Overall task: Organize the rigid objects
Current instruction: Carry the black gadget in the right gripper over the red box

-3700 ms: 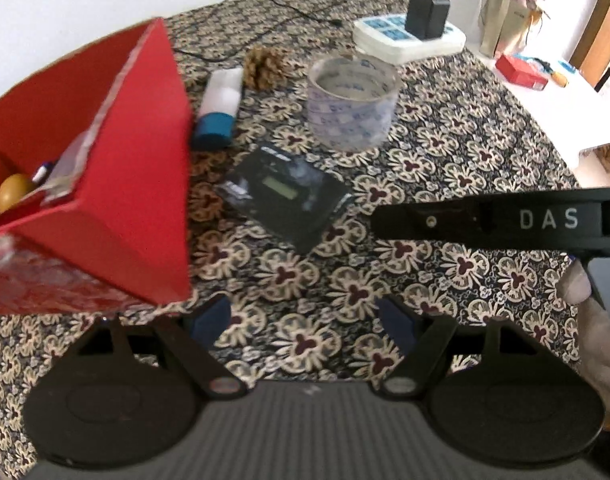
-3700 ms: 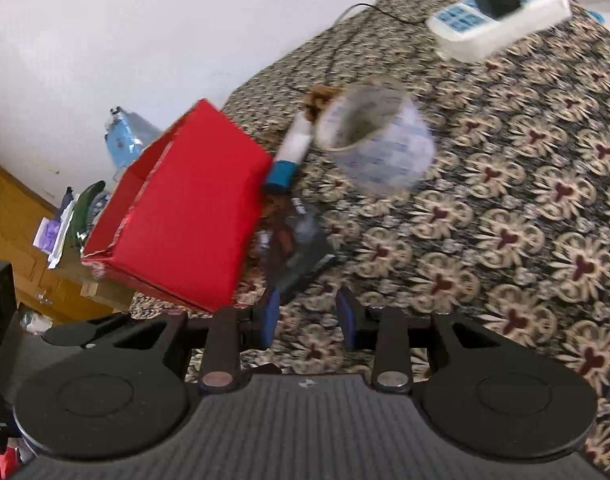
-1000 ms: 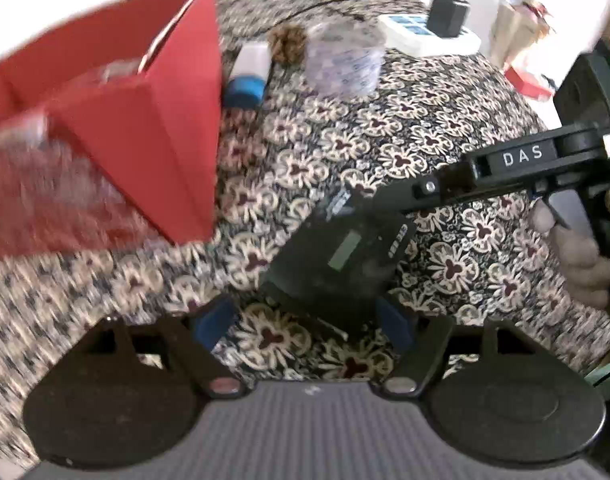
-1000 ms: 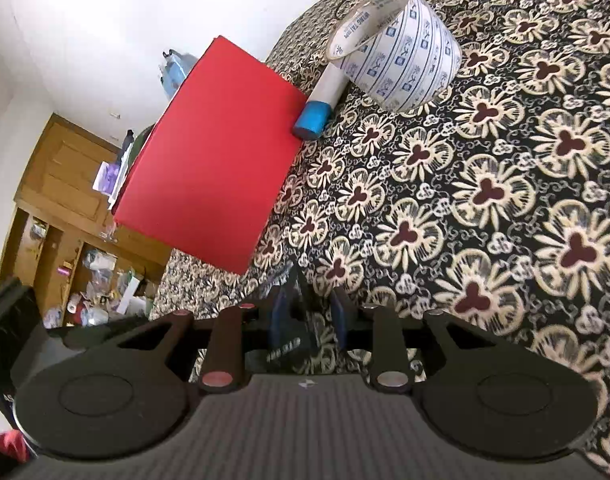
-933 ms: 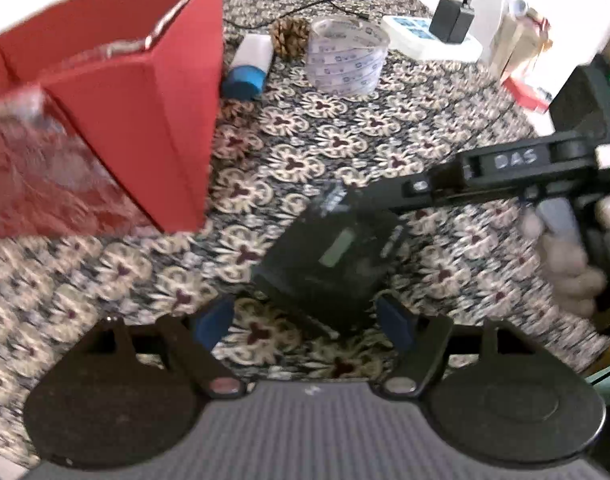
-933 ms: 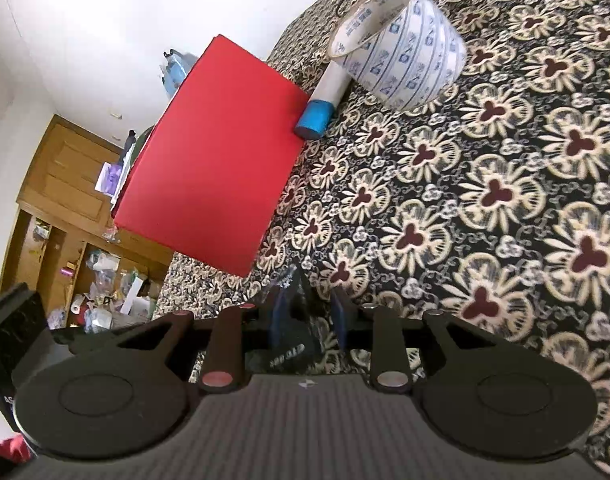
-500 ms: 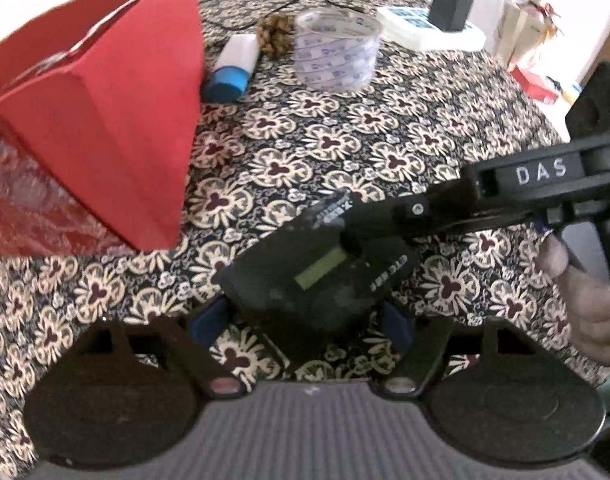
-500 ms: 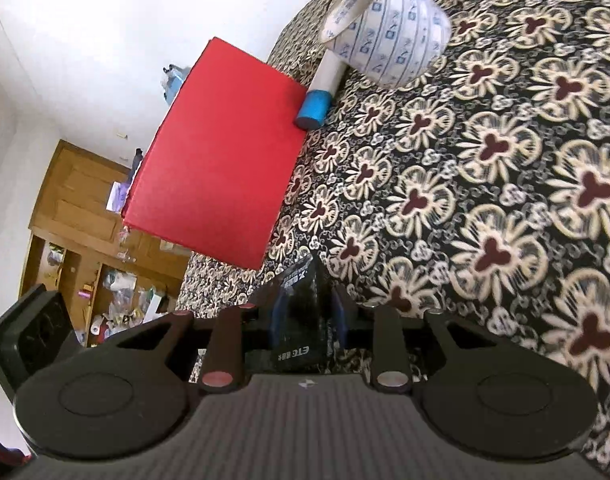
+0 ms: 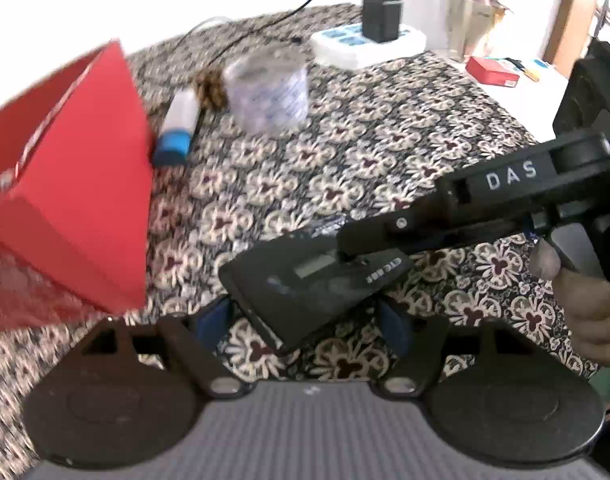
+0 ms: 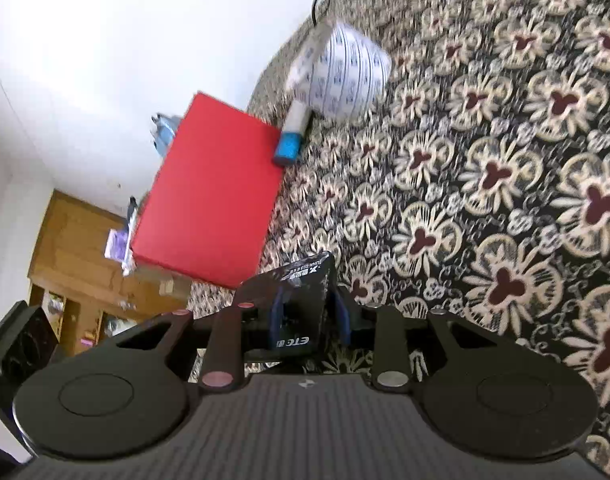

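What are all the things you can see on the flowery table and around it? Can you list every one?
Red box: one, red, left side of the table, open top.
Black device: one, black with a small screen, held up above the table.
Tape roll: one, clear with blue print, far middle.
Tube: one, white with blue cap, lying beside the red box.
Pine cone: one, brown, behind the tube.
Power strip: one, white and blue, far edge, black adapter plugged in.
Tablecloth: one, black with cream flowers.
Small red box: one, on the white surface to the right.
Left tongs: black with blue pads, open.
Right tongs: shut on the black device.
Hand: one, holding the right tongs.
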A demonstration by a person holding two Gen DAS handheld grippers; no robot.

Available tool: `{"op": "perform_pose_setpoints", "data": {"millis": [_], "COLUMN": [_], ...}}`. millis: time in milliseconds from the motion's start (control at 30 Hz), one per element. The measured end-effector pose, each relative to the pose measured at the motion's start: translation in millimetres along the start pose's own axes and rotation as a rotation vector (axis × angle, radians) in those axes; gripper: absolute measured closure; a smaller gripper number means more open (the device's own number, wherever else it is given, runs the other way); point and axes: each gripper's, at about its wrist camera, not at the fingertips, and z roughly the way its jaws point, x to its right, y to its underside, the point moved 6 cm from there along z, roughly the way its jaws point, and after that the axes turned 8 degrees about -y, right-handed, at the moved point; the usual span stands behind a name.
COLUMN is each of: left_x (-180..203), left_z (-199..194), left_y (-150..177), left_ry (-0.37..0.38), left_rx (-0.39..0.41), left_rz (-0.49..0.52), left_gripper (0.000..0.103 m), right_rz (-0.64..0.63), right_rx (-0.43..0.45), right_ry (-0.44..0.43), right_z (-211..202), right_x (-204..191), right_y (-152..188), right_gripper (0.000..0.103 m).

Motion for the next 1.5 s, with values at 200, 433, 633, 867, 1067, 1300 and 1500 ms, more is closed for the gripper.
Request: {"op": "perform_pose_setpoints", "data": {"millis": [200, 433, 633, 867, 1067, 1300, 1500], "left_x": [2.6, -16.4, -56.5, -138.1, -210.5, -266.3, -290.9], "left_z": [-14.5, -39.4, -63.7, -87.8, -89.0, -69.4, -42.0], "left_y": [-24.5, -52.6, -68.7, -74.3, -66.4, -54.0, -45.5], "left_ry": [0.014, 0.017, 0.011, -0.02, -0.051, -0.057, -0.04], "left_rx": [0.077, 0.195, 0.302, 0.385, 0.387, 0.337, 0.28], "left_rz": [0.034, 0.034, 0.04, 0.009, -0.039, -0.095, -0.142], "left_gripper": [0.035, 0.036, 0.036, 0.036, 0.036, 0.036, 0.036], "right_rz": [-0.018, -0.092, -0.166, -0.26, -0.313, -0.336, -0.381], "right_rx": [0.097, 0.196, 0.259, 0.272, 0.221, 0.126, 0.046], "right_ry": [-0.027, -0.054, -0.076, -0.101, -0.082, -0.003, 0.106], "right_z": [-14.7, -13.8, 9.1, 71.1, 136.8, 197.0, 233.1], "right_x": [-14.7, -54.2, -100.1, -156.6, -190.0, -199.8, -202.9], "right_y": [-17.1, -40.1, -56.8, -67.3, -70.1, -70.0, -74.4], "right_gripper": [0.089, 0.089, 0.089, 0.089, 0.089, 0.089, 0.088]}}
